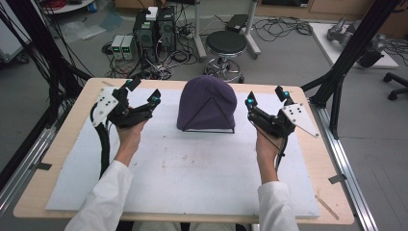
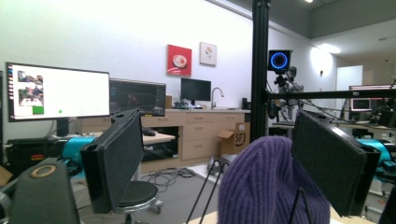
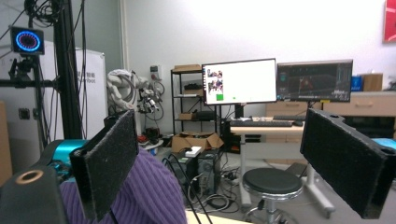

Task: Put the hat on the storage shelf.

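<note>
A purple knit hat [image 1: 207, 103] sits upright over a black wire stand [image 1: 210, 129] at the middle back of the white mat. My left gripper [image 1: 143, 91] is held above the mat to the hat's left, open, with nothing between its jaws. To the hat's right, my right gripper [image 1: 266, 96] is also open and holds nothing. In the left gripper view the hat [image 2: 266, 186] rises low between the wide jaws of that gripper [image 2: 219, 158], apart from them. In the right gripper view the hat [image 3: 144, 196] lies low at the left, behind the left jaw of the gripper [image 3: 229, 158].
A white mat [image 1: 192, 178] covers most of the wooden table [image 1: 38, 183]. Behind the table stand a black stool [image 1: 226, 45] and computer boxes with cables [image 1: 154, 33] on the floor. Black frame posts [image 1: 337, 82] flank the table.
</note>
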Tool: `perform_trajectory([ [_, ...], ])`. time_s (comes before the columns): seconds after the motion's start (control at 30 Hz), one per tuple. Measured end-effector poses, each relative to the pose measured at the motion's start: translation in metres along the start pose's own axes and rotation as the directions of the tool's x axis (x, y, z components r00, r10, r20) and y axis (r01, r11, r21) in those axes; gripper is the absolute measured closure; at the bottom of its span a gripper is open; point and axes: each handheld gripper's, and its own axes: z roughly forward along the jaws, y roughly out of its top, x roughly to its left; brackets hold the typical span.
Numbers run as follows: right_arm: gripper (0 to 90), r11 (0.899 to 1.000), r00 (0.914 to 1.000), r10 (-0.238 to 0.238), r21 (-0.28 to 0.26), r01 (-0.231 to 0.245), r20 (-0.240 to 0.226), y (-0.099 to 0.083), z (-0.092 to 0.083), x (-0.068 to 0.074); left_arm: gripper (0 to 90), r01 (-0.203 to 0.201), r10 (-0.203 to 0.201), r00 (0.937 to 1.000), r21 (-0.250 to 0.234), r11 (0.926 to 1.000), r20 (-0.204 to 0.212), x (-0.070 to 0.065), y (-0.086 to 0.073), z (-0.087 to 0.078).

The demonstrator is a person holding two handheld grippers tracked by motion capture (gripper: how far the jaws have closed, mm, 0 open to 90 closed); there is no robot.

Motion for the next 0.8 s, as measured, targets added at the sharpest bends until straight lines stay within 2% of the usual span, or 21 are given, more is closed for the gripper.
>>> perform_trajectory([
  [0.1, 10.8, 1.000, 0.9998, -0.022, 0.016, 0.022, 0.001, -0.002, -0.010, -0.001, 17.4, -0.006, 0.005, 0.9992, -0.021, 0.9998, -0.039, 0.008, 0.005, -0.017],
  [0.23, 10.7, 0.998, 1.0000, 0.008, 0.068, -0.008, -0.002, -0.004, -0.019, -0.007, 17.4, -0.018, 0.015, 0.9964, -0.032, 0.9993, -0.083, 0.019, 0.010, -0.040],
  [0.33, 10.7, 0.998, 1.0000, -0.001, 0.061, 0.001, 0.000, 0.001, -0.026, -0.008, 17.2, -0.020, 0.017, 0.9935, -0.022, 0.9996, -0.113, 0.025, 0.013, -0.058],
  [0.4, 10.8, 0.997, 0.9999, 0.001, 0.072, 0.000, -0.011, 0.004, -0.031, -0.008, 16.2, -0.019, 0.020, 0.9925, 0.007, 0.9998, -0.121, 0.026, 0.011, -0.070],
  [0.5, 10.8, 0.993, 0.9991, -0.040, 0.108, 0.041, -0.014, 0.009, -0.041, -0.009, 16.2, -0.044, 0.049, 0.9899, 0.036, 0.9984, -0.133, 0.027, 0.009, -0.090],
  [0.67, 10.8, 0.991, 0.9998, -0.019, 0.129, 0.018, 0.005, 0.015, -0.063, -0.014, 16.2, -0.045, 0.050, 0.9848, 0.036, 0.9983, -0.166, 0.031, 0.014, -0.113],
  [0.8, 10.8, 0.989, 0.9995, -0.027, 0.149, 0.024, 0.018, 0.014, -0.078, -0.017, 16.3, -0.049, 0.055, 0.9812, 0.035, 0.9982, -0.185, 0.032, 0.017, -0.125],
])
